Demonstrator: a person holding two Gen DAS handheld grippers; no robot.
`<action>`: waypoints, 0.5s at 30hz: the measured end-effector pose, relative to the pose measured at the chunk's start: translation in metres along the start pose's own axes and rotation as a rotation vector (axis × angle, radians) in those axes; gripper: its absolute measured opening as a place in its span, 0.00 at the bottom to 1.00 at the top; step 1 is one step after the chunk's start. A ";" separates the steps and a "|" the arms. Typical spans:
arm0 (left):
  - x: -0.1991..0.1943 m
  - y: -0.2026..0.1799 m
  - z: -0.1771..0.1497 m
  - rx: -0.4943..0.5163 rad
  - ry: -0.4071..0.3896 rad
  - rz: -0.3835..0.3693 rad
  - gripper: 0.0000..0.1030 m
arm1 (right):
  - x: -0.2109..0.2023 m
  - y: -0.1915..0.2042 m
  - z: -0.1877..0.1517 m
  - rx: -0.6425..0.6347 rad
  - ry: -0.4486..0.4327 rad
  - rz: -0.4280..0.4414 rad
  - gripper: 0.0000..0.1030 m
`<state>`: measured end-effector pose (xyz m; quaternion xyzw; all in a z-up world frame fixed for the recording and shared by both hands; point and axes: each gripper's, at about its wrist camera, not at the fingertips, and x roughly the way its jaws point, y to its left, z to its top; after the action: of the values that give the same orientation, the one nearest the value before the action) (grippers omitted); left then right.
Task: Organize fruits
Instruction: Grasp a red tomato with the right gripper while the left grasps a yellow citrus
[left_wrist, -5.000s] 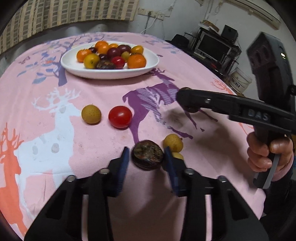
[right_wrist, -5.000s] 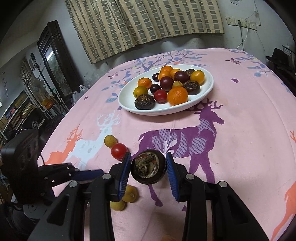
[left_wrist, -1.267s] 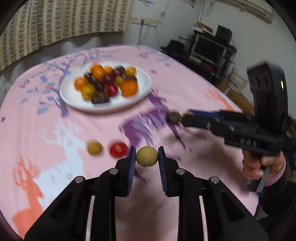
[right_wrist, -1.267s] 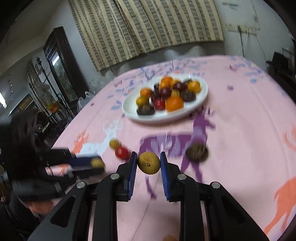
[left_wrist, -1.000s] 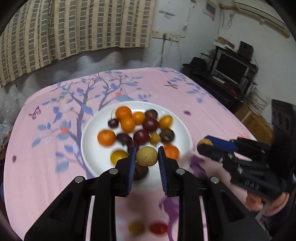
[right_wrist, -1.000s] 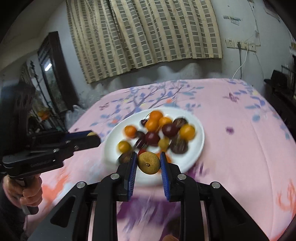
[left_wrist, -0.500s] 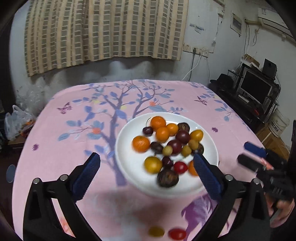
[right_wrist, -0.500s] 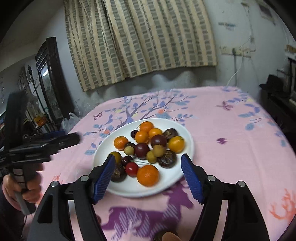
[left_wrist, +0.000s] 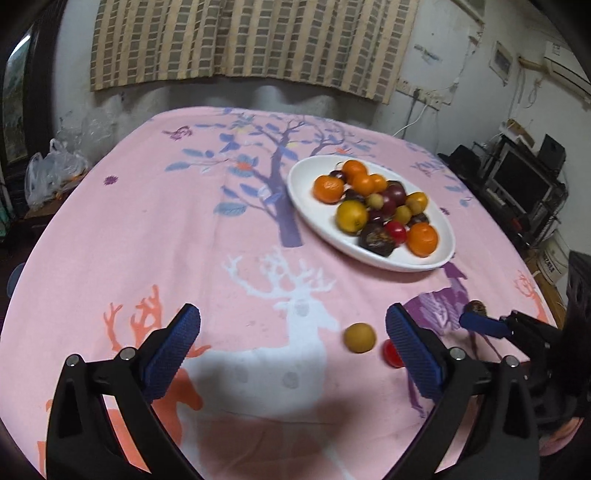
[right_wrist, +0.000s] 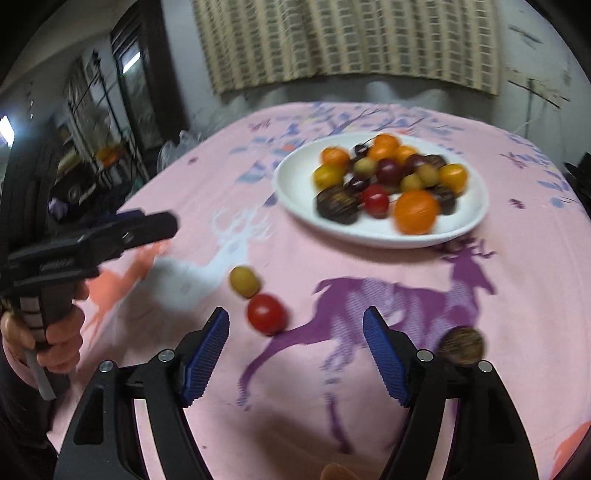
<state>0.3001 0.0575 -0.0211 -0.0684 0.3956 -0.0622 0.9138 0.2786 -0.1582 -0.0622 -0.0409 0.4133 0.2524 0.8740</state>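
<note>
A: What are the two grippers doing?

B: The left gripper hangs over the pink tablecloth with its blue pads spread wide and nothing between them. The right gripper is the same: fingers far apart, empty.

A: And the fruit?

B: Most of it is heaped on the white plate, which sits toward two o'clock in the left wrist view and toward one o'clock in the right wrist view. Oranges, dark plums and small yellow fruit lie there (the right view is blurred, so I won't count them).

A: Anything off the plate?

B: Three pieces lie on the cloth. A yellow-brown fruit touches or nearly touches a red tomato, both just ahead of the right gripper's left pad, at about eleven o'clock. A dark brown fruit lies beside its right finger, at three o'clock.
</note>
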 end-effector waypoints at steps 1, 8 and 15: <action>-0.001 0.004 -0.001 -0.014 -0.003 0.000 0.96 | 0.004 0.005 0.000 -0.013 0.011 -0.002 0.73; -0.013 0.020 0.001 -0.073 -0.042 -0.006 0.96 | 0.028 0.018 0.003 -0.026 0.062 -0.019 0.58; -0.014 0.019 0.000 -0.060 -0.049 0.019 0.96 | 0.033 0.015 0.001 -0.022 0.066 -0.020 0.28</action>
<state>0.2913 0.0784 -0.0141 -0.0935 0.3754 -0.0399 0.9213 0.2899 -0.1314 -0.0841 -0.0631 0.4385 0.2467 0.8619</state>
